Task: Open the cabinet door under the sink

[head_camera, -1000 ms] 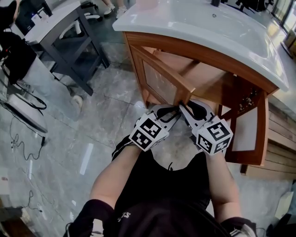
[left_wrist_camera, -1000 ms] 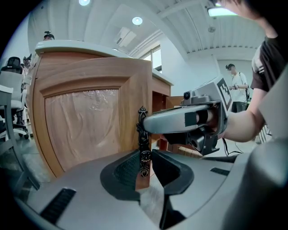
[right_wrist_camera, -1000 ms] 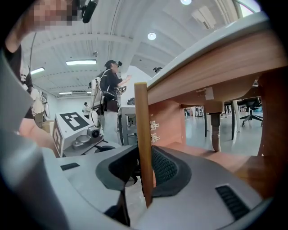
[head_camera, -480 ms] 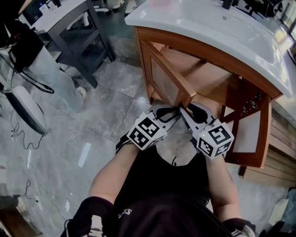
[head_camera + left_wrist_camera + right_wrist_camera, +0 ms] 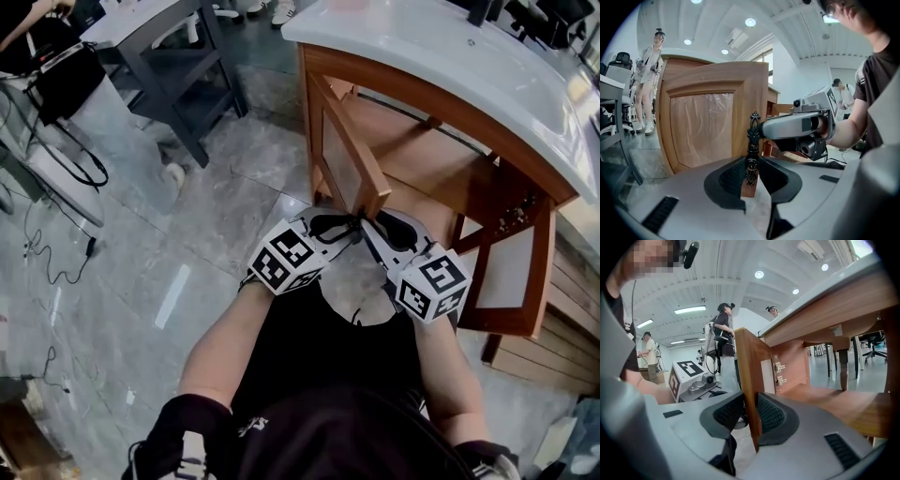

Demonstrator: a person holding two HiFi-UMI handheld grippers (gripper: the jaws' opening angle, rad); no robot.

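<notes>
- Overhead, in the head view, the cabinet door (image 5: 342, 159) stands open, angled out from the wooden cabinet, with the white sink (image 5: 450, 47) above and behind it.
- Both tools meet at the door's free edge. The left gripper (image 5: 349, 225) is on the side of its outer face and the right gripper (image 5: 373, 225) on its inner side.
- A second door (image 5: 511, 267) stands open well to the right of it.
- The left gripper view shows that claw clenched on the ornate black handle (image 5: 753, 140). The handle stands upright on the door's outer face, close to the free edge.
- The right gripper reaches in from beyond that edge.
- The right gripper view shows that claw clamped on the door's free edge, one pad on each face.
- The cabinet's shelf (image 5: 834, 404) lies on the door's inner side.
</notes>
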